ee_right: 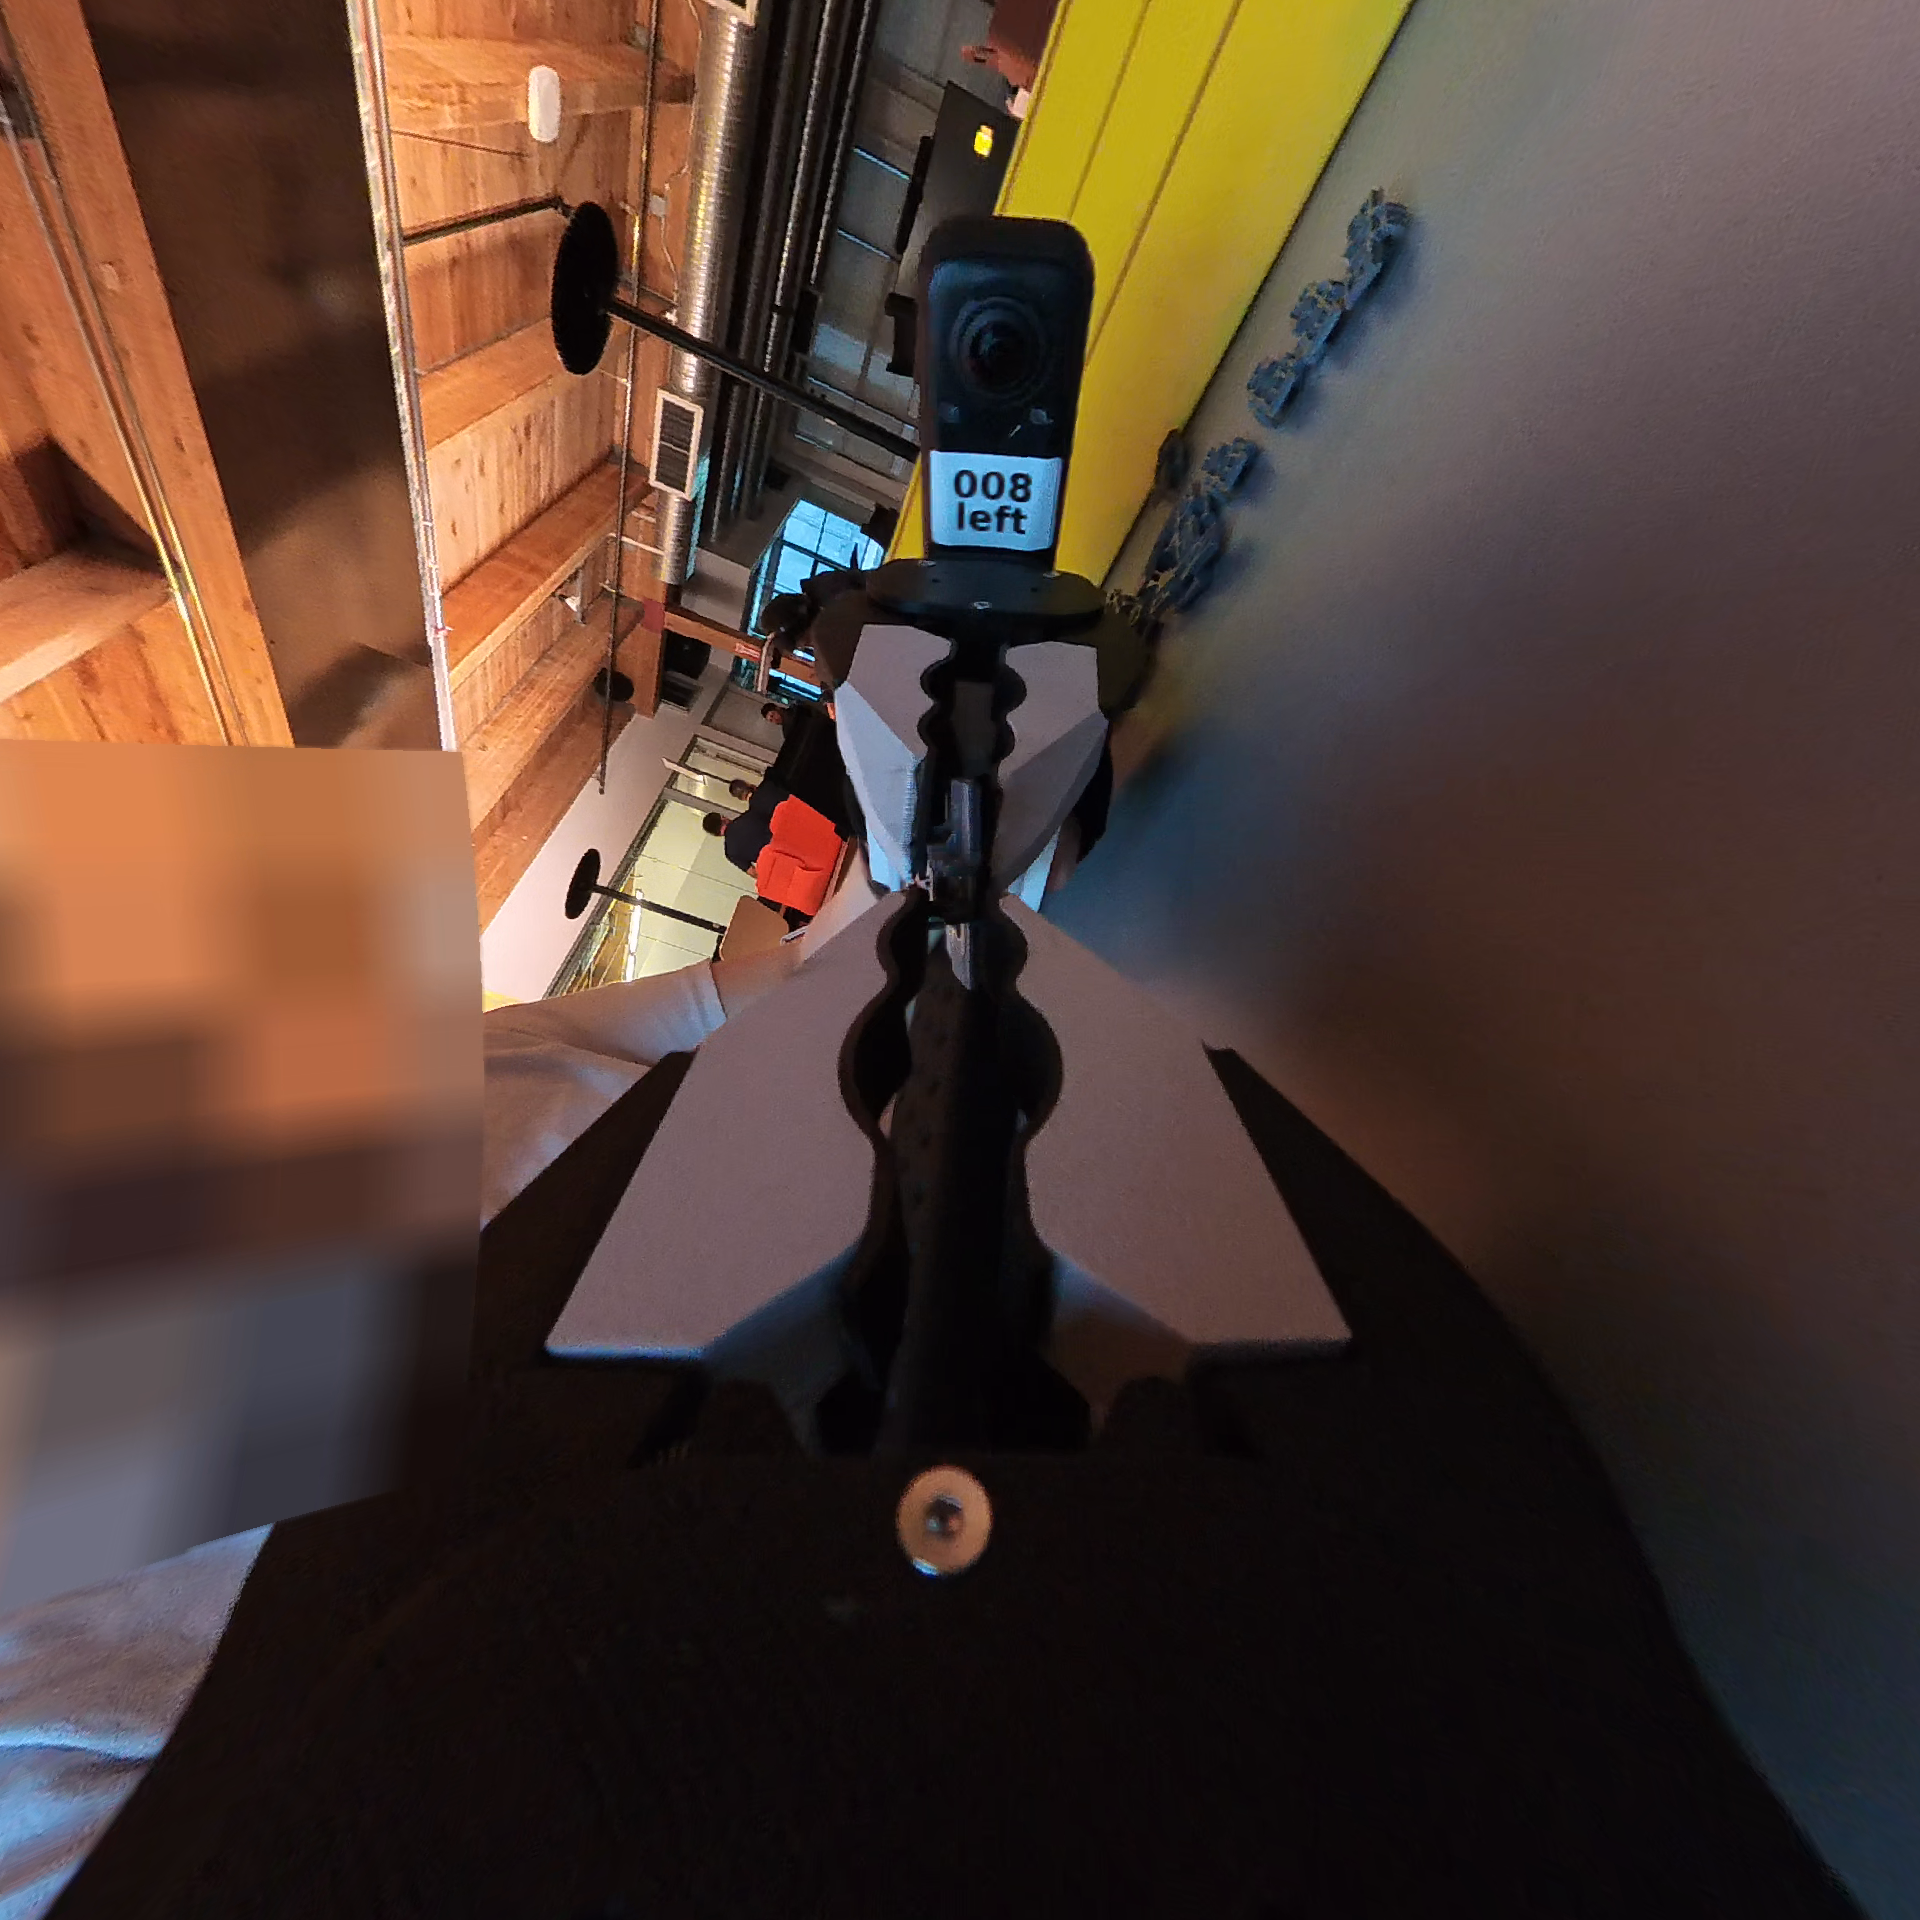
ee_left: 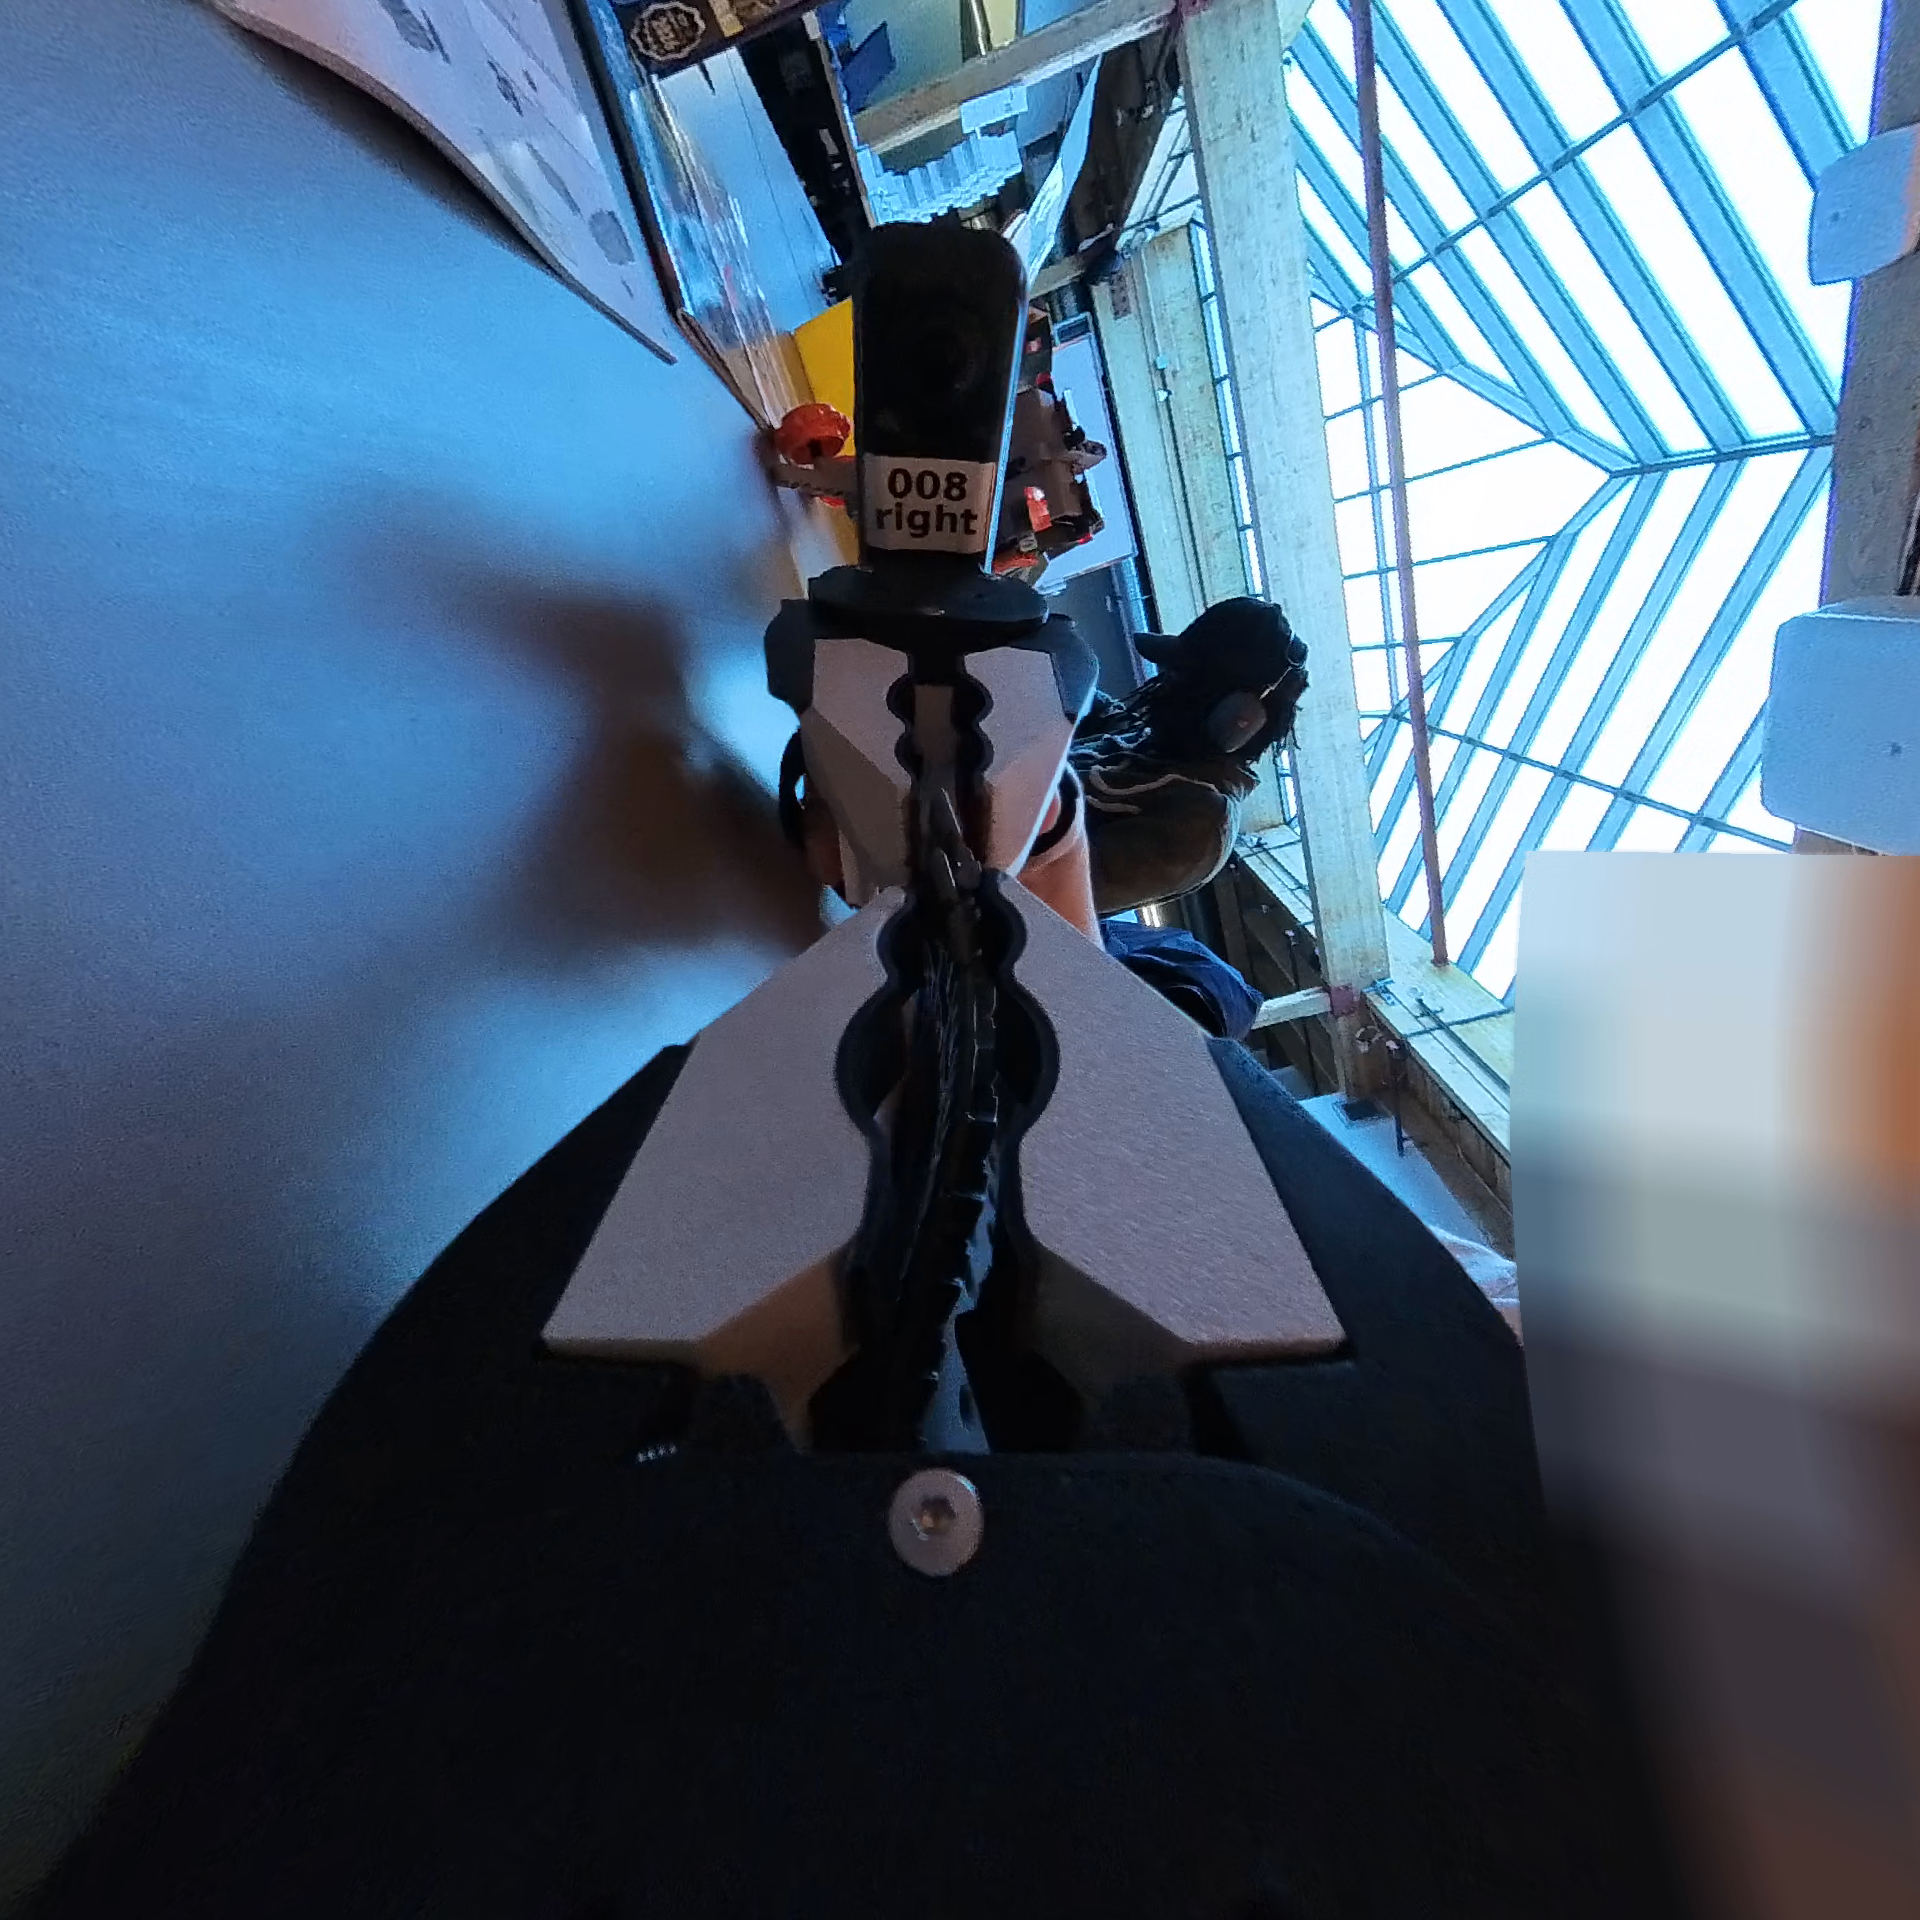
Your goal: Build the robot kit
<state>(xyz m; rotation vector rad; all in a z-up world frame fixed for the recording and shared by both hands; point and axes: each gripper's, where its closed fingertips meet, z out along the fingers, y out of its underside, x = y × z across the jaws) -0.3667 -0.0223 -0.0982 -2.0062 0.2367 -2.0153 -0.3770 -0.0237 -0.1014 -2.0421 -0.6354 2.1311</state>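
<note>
Both views are rolled sideways. My left gripper (ee_left: 940, 904) and my right gripper (ee_right: 956, 914) face each other tip to tip above a grey table (ee_left: 312, 727). A black strap-like strip (ee_left: 951, 1091) with toothed edges runs between the left fingers. In the right wrist view it shows as a black dotted strip (ee_right: 940, 1122) with a small metal part (ee_right: 961, 831) at the tips. Both grippers are shut on it. The right gripper shows farther off in the left wrist view (ee_left: 935, 727), and the left gripper in the right wrist view (ee_right: 966, 748). Each carries a camera with a white label.
An orange and brown toy build (ee_left: 1049, 468) stands at the table's far end beside a cardboard sheet (ee_left: 499, 135). Several small dark grey pieces (ee_right: 1320, 343) lie on the table (ee_right: 1558, 935) by a yellow wall (ee_right: 1195, 208). A seated person (ee_left: 1195, 790) is behind. Less than 4 cm separates the two grippers' tips.
</note>
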